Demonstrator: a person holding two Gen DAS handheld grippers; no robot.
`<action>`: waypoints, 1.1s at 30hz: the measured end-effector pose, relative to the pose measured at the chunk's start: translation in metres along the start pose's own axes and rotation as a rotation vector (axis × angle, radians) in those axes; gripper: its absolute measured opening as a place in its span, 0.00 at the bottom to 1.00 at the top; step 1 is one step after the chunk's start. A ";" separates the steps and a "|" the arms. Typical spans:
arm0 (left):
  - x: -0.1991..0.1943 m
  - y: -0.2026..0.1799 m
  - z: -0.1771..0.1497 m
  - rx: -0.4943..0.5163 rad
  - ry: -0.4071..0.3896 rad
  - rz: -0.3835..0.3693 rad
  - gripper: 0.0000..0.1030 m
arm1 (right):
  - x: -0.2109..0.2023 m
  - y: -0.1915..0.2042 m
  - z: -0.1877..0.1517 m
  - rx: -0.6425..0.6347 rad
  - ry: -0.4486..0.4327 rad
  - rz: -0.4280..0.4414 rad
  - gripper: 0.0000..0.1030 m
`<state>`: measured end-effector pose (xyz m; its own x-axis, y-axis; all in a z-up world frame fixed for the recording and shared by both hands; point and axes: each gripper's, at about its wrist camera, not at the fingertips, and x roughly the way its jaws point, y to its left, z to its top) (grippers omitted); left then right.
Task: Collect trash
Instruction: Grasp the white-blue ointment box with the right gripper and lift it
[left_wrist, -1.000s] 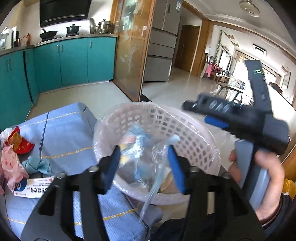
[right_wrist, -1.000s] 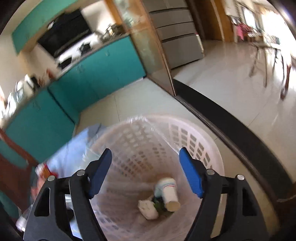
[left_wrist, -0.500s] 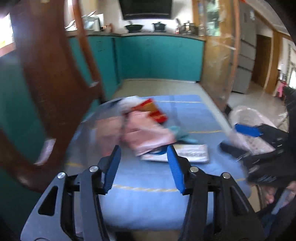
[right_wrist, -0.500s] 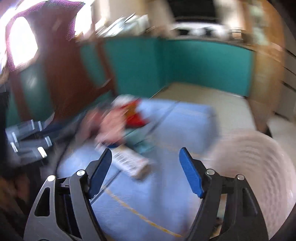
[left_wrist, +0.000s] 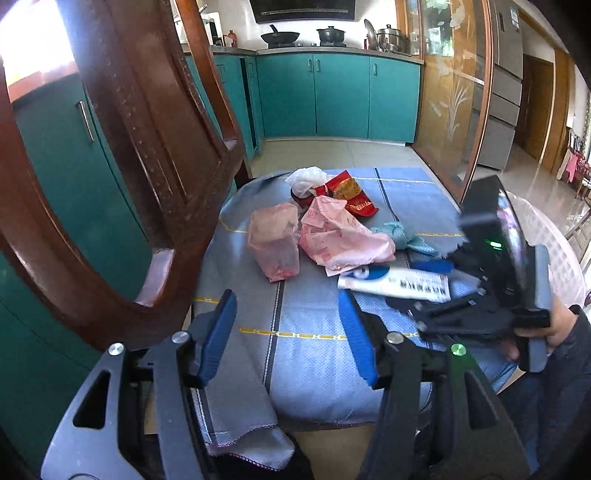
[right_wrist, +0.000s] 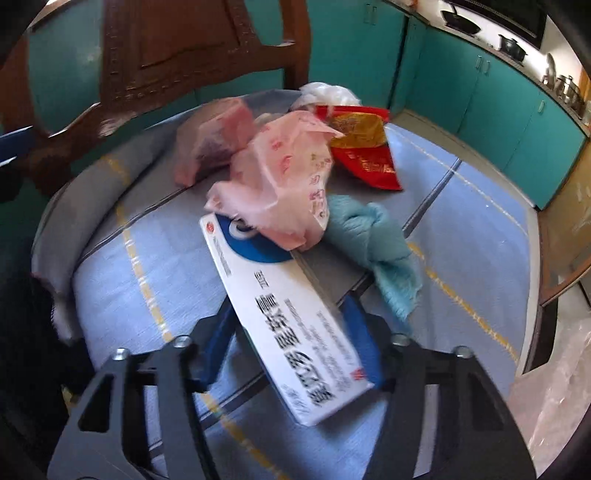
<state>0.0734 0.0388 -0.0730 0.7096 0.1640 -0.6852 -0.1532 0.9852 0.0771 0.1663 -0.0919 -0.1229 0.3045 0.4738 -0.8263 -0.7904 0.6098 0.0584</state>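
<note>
Right hand-held gripper (right_wrist: 291, 350) just closing around white box (right_wrist: 280, 314), contact seemingly made, blurred; left hand-held gripper (left_wrist: 288, 336) wide, empty.

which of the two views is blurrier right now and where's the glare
Right wrist view: motion-smeared, the print on the white box between the right gripper fingers is soft. Left wrist view: sharper, only the right gripper smears; window glare blows out the top left, and fisheye bends the chair back.

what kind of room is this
Most likely a home kitchen with a dining corner: teal cabinets, pots on the stove, a fridge, and a cloth-covered table beside a wooden chair.
</note>
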 end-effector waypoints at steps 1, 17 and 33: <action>0.002 0.000 -0.001 0.000 0.005 0.002 0.57 | -0.001 0.002 -0.003 -0.004 0.007 0.011 0.53; 0.011 -0.007 -0.001 -0.021 0.022 -0.026 0.62 | -0.006 0.009 -0.014 0.010 -0.032 0.048 0.53; 0.027 -0.007 -0.005 -0.041 0.051 -0.035 0.64 | -0.106 -0.039 -0.035 0.163 -0.362 0.266 0.46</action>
<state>0.0904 0.0364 -0.0954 0.6793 0.1253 -0.7231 -0.1572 0.9873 0.0234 0.1459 -0.1878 -0.0577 0.2909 0.8002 -0.5244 -0.7812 0.5151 0.3527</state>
